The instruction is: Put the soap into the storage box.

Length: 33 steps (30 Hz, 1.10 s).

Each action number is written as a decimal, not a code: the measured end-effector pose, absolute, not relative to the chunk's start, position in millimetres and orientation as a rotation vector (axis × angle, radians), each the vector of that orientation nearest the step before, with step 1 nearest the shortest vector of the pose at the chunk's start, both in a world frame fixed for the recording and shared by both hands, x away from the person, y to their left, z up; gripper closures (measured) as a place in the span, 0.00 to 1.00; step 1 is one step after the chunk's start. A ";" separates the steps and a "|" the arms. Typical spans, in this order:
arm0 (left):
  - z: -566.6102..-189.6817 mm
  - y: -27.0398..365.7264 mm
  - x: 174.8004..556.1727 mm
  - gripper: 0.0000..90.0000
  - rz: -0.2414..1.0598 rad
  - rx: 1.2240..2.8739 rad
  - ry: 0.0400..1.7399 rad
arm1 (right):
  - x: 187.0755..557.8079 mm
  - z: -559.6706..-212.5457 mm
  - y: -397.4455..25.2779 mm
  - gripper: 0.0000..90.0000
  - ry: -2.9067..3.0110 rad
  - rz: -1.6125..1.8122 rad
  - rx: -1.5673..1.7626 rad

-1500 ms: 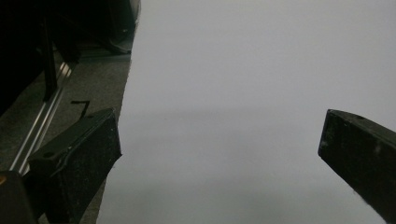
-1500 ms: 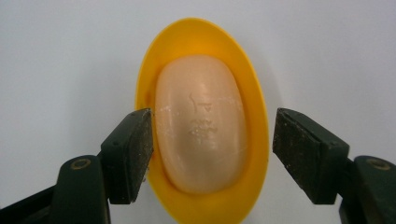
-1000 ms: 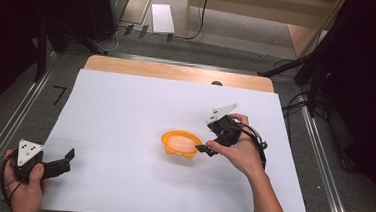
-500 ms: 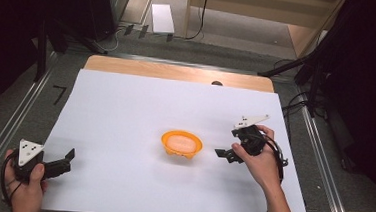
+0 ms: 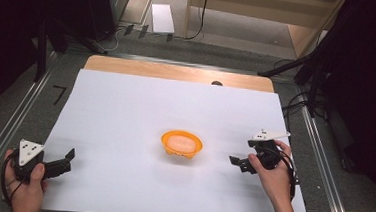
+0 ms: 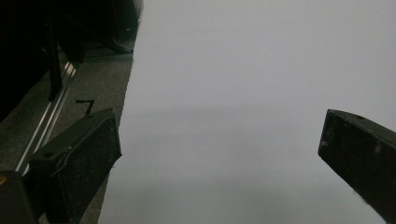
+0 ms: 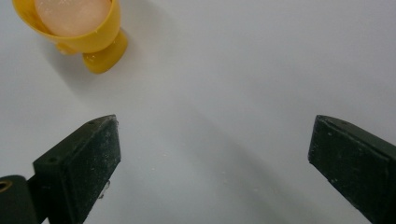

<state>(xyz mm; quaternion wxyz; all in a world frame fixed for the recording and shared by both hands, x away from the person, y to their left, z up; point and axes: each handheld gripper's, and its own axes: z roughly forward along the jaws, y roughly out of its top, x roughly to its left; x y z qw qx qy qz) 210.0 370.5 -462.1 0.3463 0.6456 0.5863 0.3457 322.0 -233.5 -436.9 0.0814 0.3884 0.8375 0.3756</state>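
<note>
The orange bowl [image 5: 182, 143] sits near the middle of the white sheet [image 5: 125, 111], and from my right gripper [image 5: 236, 162] it lies at about 10 o'clock in the high view, near but clearly apart. In the right gripper view the same bowl [image 7: 77, 28] shows up at 11 o'clock beyond my left-hand jaw, so I judge a short reach forward and to that side would bring it between the jaws. My right gripper's 2 jaws stand wide apart with nothing between them but bare sheet.

My left gripper [image 5: 64, 161] rests at the sheet's near-left corner, well apart from the bowl, which lies at about 2 o'clock from it. Its jaws are also spread wide and empty. The right hand is plainly the nearer one.

The bowl is round, so it has no long axis to line up with. It is yellow-orange plastic on a small foot, with something pale pinkish filling the inside; what that is I cannot tell.
</note>
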 end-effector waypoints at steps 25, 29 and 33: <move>-462.2 370.7 210.7 0.00 0.891 1.680 1.528 | 277.8 -473.2 -284.1 0.07 2.298 1.213 1.373; -462.0 370.8 210.7 0.00 0.889 1.679 1.532 | 269.6 -477.6 -296.7 0.07 2.257 1.241 1.392; -462.0 370.9 209.6 0.00 0.895 1.668 1.520 | 260.6 -482.6 -308.2 0.08 2.213 1.182 1.376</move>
